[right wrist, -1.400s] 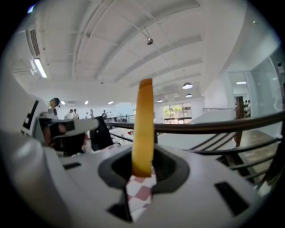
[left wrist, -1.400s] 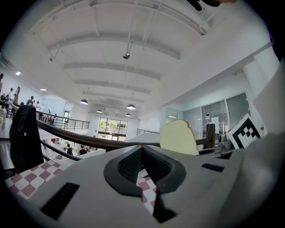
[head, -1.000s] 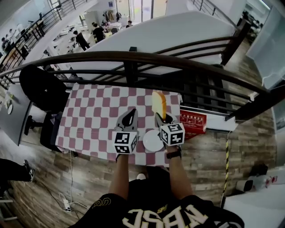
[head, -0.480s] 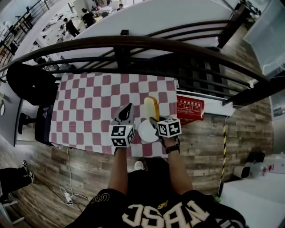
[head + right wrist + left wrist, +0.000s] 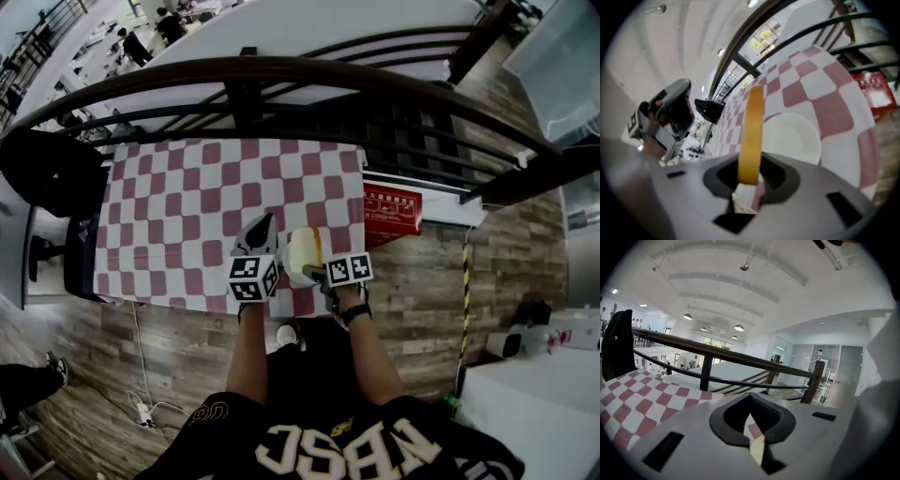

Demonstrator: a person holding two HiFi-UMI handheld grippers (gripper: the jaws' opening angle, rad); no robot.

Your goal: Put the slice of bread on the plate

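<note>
Slice of bread (image 5: 305,253) over plate (image 5: 794,140) on checkered tablecloth (image 5: 187,206) beside railing (image 5: 281,73).

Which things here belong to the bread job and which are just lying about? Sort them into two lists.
Job in hand:
- slice of bread, clamped on edge in the right hand-held gripper
- white plate, bare, just below the bread

Lying about:
- left hand-held gripper, shut on nothing
- red box beyond the table's right edge
- black chair
- railing
</note>
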